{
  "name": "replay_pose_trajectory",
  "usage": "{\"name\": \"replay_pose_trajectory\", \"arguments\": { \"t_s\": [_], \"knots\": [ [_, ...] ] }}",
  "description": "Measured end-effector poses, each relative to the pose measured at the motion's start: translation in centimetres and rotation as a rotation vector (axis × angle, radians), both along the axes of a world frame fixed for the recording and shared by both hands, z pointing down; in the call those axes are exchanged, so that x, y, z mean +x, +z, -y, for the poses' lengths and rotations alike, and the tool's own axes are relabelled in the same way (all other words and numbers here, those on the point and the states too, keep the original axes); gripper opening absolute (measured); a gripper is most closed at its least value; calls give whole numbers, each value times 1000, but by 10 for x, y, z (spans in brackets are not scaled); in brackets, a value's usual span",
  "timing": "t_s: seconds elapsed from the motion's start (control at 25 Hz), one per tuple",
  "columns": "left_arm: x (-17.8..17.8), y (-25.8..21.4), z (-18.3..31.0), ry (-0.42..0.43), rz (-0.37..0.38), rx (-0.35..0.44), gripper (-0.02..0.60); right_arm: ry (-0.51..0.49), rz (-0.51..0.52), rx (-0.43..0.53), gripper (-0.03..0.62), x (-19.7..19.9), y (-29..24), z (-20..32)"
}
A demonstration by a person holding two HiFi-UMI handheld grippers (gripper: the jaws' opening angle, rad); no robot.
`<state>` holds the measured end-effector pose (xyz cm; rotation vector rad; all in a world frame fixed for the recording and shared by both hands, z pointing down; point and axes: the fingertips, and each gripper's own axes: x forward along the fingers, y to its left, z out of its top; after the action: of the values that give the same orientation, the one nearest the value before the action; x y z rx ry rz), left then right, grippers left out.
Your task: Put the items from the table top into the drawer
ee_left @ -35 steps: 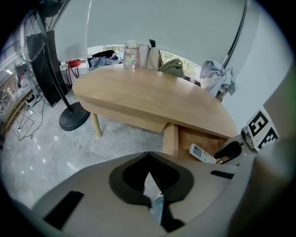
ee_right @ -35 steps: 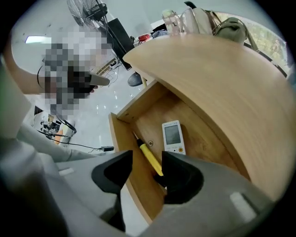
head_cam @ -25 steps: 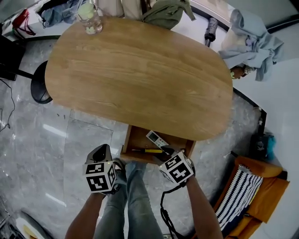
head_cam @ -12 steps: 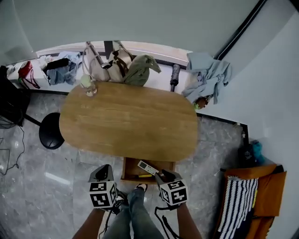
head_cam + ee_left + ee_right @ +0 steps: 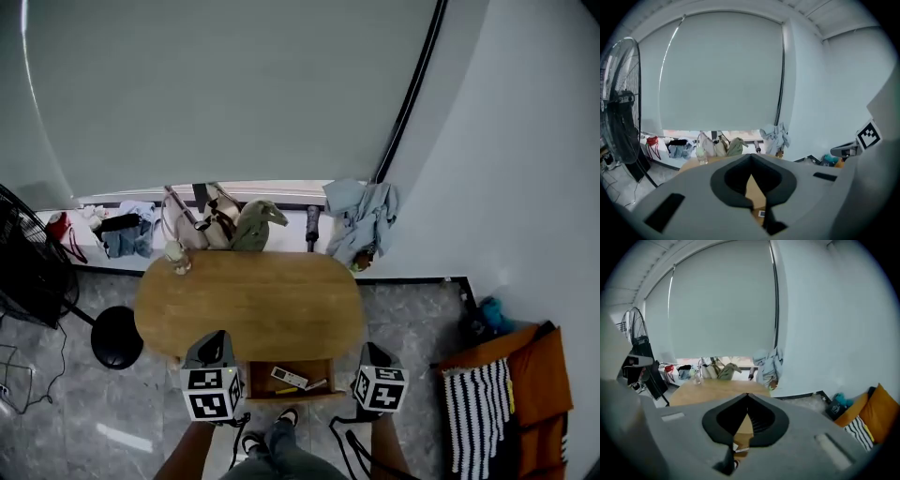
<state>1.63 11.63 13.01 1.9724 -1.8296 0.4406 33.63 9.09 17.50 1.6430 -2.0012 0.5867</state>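
The oval wooden table (image 5: 248,305) lies far below me, its drawer (image 5: 323,368) pulled open at the near edge. A white remote (image 5: 289,378) and a yellow-handled tool (image 5: 287,390) lie in the drawer. A clear jar (image 5: 175,256) stands at the table's far left corner and shows small in the left gripper view (image 5: 699,154). My left gripper (image 5: 214,337) is raised over the drawer's left side, jaws shut and empty (image 5: 751,157). My right gripper (image 5: 372,349) is held right of the drawer; its jaws have just been closing and are shut with nothing between them (image 5: 747,394).
Bags (image 5: 225,225) and a heap of clothes (image 5: 361,217) lie on the sill behind the table. A black stool (image 5: 117,336) stands at the left, with a fan (image 5: 28,272) behind it. An orange seat with a striped cushion (image 5: 492,394) stands at the right.
Both grippers have risen well up from drawer level, and the head view with them, so the table looks much smaller. The right gripper has drawn off to the right of the drawer.
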Motion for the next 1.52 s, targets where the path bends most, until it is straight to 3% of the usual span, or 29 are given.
{"name": "replay_pose_trajectory", "arguments": {
  "t_s": [0.2,0.36,1.52],
  "knots": [
    [8,-54,13,16,-21,118,-5,61,30,115,6,21,-58,5],
    [9,-74,14,16,-41,165,-5,79,18,145,6,30,-75,2],
    [-3,-59,26,45,-76,132,-5,35,-15,159,5,2,-94,6]
  ]
}}
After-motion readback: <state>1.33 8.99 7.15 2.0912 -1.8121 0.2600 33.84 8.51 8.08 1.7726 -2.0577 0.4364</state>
